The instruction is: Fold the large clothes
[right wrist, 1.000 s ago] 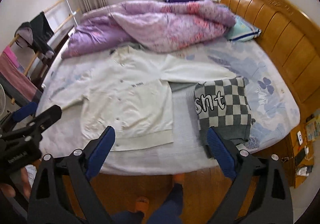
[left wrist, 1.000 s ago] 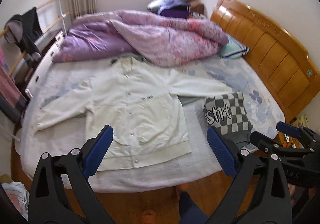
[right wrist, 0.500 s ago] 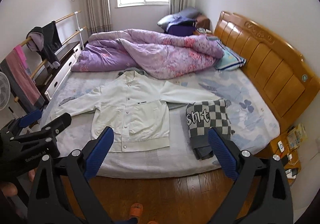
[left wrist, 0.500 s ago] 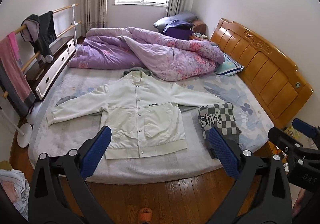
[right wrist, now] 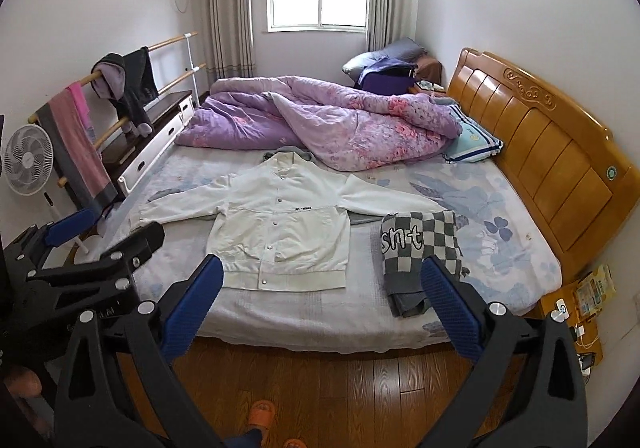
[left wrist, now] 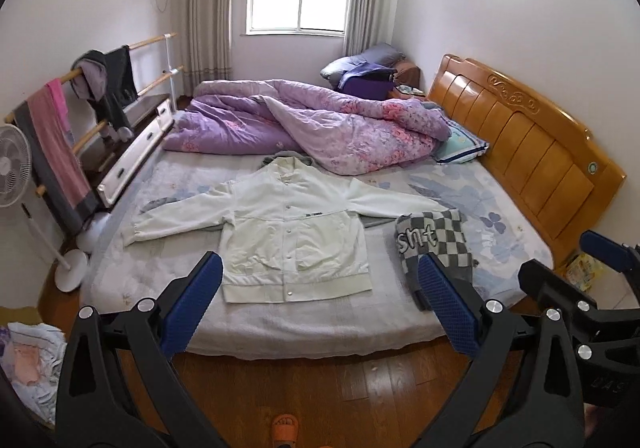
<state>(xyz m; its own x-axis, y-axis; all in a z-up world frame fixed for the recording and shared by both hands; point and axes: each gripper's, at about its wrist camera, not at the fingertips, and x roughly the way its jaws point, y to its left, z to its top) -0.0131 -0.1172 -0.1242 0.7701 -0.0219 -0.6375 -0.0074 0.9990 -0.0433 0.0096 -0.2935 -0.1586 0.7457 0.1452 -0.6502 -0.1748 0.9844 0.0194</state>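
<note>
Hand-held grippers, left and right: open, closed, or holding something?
Left hand-held gripper: open, holding nothing.
Right hand-held gripper: open, holding nothing.

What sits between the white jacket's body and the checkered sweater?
A bare strip of bed sheet, plus a grey cloth edge under the white jacket sleeve beside the checkered sweater; right wrist view.

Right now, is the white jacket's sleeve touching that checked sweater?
Touching. In the right wrist view the jacket's sleeve end runs under the folded checked sweater's top edge, with no bedsheet showing between them. Both grippers are open and hang clear of the bed.
</note>
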